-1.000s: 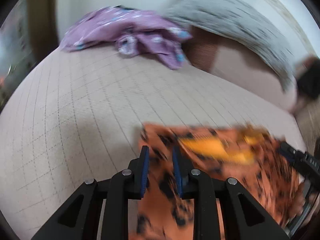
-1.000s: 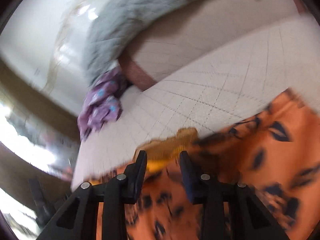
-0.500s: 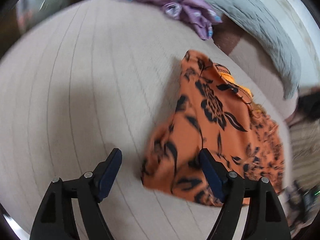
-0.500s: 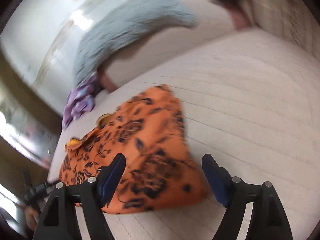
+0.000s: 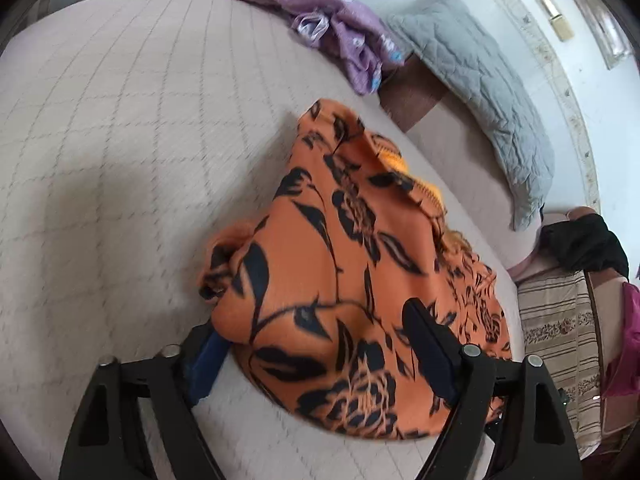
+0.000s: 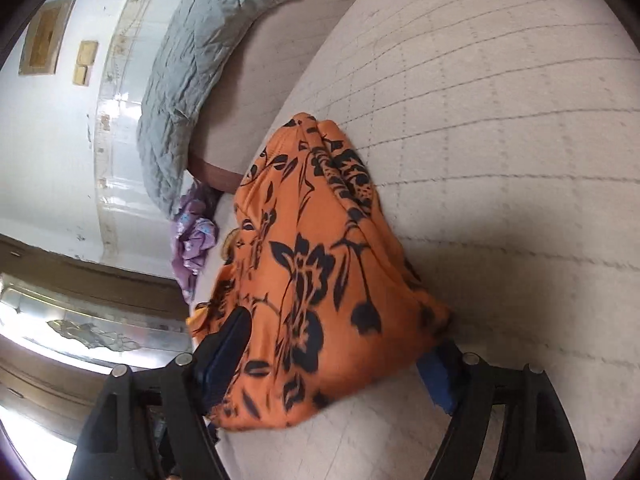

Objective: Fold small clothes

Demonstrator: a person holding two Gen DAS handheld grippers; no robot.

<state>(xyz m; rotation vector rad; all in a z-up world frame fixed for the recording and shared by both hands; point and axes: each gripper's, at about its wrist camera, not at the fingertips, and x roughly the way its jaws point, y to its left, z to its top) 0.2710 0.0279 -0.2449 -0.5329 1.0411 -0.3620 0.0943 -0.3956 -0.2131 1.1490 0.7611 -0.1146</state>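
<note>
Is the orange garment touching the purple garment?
Apart. The left wrist view shows bare bedcover between the orange garment and the purple garment.

Two garments lie on the bed (image 5: 120,128): one orange floral garment (image 5: 340,272) and one crumpled purple garment (image 5: 328,20). One grey quilted pillow (image 5: 480,80). Two grippers, one left gripper (image 5: 316,360), one right gripper (image 6: 340,364).

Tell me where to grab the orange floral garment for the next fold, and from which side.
Probably the near hem corners of the orange floral garment, coming from the near side. It lies folded lengthwise, running away toward the grey pillow, and both the left gripper and right gripper stand open astride that edge, having just been closing slightly.
</note>
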